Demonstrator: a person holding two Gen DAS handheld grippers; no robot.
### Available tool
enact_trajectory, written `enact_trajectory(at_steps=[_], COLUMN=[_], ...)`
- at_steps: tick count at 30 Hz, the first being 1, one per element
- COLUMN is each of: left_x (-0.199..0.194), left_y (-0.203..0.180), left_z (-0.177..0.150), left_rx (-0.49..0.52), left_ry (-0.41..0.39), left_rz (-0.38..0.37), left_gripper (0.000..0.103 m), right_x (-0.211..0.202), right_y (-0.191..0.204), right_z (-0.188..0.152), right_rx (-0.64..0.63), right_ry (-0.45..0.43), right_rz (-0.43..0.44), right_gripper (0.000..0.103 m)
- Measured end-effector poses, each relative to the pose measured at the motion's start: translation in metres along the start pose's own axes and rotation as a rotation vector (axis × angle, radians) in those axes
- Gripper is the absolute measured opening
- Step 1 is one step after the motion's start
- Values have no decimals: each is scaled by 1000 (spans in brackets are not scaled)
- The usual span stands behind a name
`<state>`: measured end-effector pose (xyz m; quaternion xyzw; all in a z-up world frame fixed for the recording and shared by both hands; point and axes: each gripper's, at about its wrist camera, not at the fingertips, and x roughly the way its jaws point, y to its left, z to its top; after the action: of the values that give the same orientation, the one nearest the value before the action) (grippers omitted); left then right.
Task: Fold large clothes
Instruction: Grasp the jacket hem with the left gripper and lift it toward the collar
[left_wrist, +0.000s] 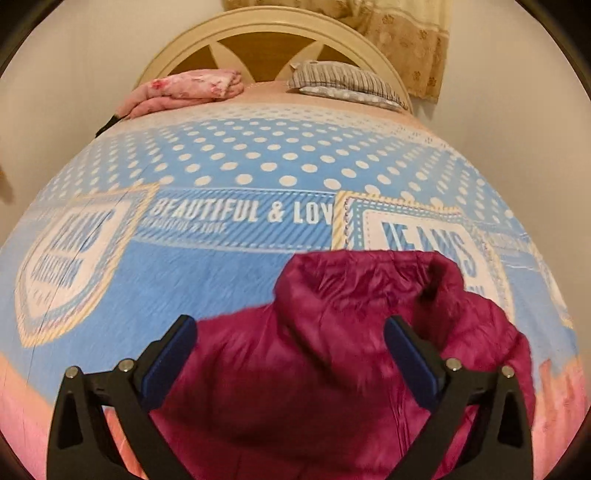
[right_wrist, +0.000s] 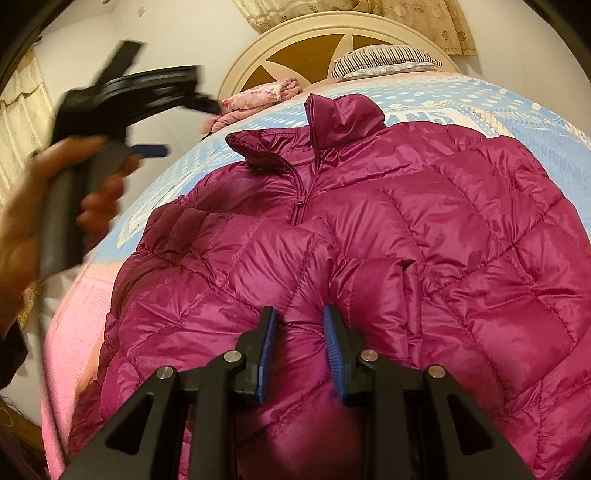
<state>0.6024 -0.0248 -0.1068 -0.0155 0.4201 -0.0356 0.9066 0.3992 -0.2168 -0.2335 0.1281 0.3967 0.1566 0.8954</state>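
– Where is the magenta down jacket (right_wrist: 369, 229)?
– Spread near the bed's (left_wrist: 221, 280) foot edge, collar toward the headboard (left_wrist: 266, 40). The right gripper (right_wrist: 300, 350) pinches its fabric.
– And the left gripper (left_wrist: 290, 350)?
– Released, above it. A pink blanket (left_wrist: 192, 88) and a striped pillow (left_wrist: 343, 81) lie by the headboard.

Left tongs (left_wrist: 290, 328) spread wide and empty, right tongs (right_wrist: 298, 321) pinched narrow

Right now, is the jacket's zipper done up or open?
Done up most of the way: on the jacket the zipper is closed below the collar, whose flaps hang apart.
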Motion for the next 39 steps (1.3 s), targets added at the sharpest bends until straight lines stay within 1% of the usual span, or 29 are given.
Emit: enact_trajectory(at_steps=[1,2,3,5,6,7,9,10,12,13,16,18,21,22,24,27,30,32,33,34,35,36,37,39], left_x=[7,11,19,31,37,40,38,32,21,13,-14,-28,-39,-40,-34,-17,-4,0,2,5,7,8,10,12], left_y=[-5,-9,-13,-18,-20,-23,-27,-31,-38,-40,-36,-30,-20,-15,-6,4,22,35,38,42,43,43,45,50], left_z=[1,0,0,2,0,-1,-3,-6,-11,-15,-29,-41,-56,-61,-71,-84,-87,-87,-88,-89,-90,-91,-91,-92], left_rx=[15,28,42,70,88,104,129,156,218,233,245,250,210,180,112,56,-32,-97,-120,-141,-146,-153,-163,-194], left_ry=[8,17,29,61,79,94,99,81,39,18,-52,-101,-149,-154,-146,-116,-86,-79,-75,-72,-71,-69,-67,-61], left_rz=[6,2,6,17,29,23,10,-1,37,41,32,52,26,7,-33,-41,-80,-126,-144,-167,-177,-187,-199,-233], left_gripper=[92,90,85,73,55,34,17,15,14,13,13,13,13,13,13,13,13,13,13,13,13,13,13,13], right_x=[-1,-1,0,0,0,0,0,0,0,-1,-1,-1,-1,-1,-1,-2,-3,-6,-9,-11,-14,-21,-26,-40], right_y=[0,0,-1,-1,-2,-2,-2,-2,-3,-3,-3,-3,-3,-3,-3,-5,-7,-8,-6,-5,-1,5,9,20], right_z=[0,0,0,-1,-1,-1,-1,-1,-1,-1,-1,-1,-1,-1,-1,-1,-2,-2,-1,0,3,7,10,29], right_rx=[1,2,3,6,7,8,10,12,14,15,18,20,20,20,23,34,43,57,54,48,36,22,14,-40], right_ry=[-1,-1,-2,-4,-4,-5,-6,-7,-8,-8,-11,-12,-12,-13,-13,-16,-21,-31,-36,-34,-26,-30,-38,-53], right_rz=[1,3,4,8,9,10,13,15,17,19,22,23,24,24,27,39,54,80,96,106,118,122,117,69], right_gripper=[28,28,28,28,28,28,28,28,28,28,28,28,28,28,28,28,29,34,43,55,61,73,81,81])
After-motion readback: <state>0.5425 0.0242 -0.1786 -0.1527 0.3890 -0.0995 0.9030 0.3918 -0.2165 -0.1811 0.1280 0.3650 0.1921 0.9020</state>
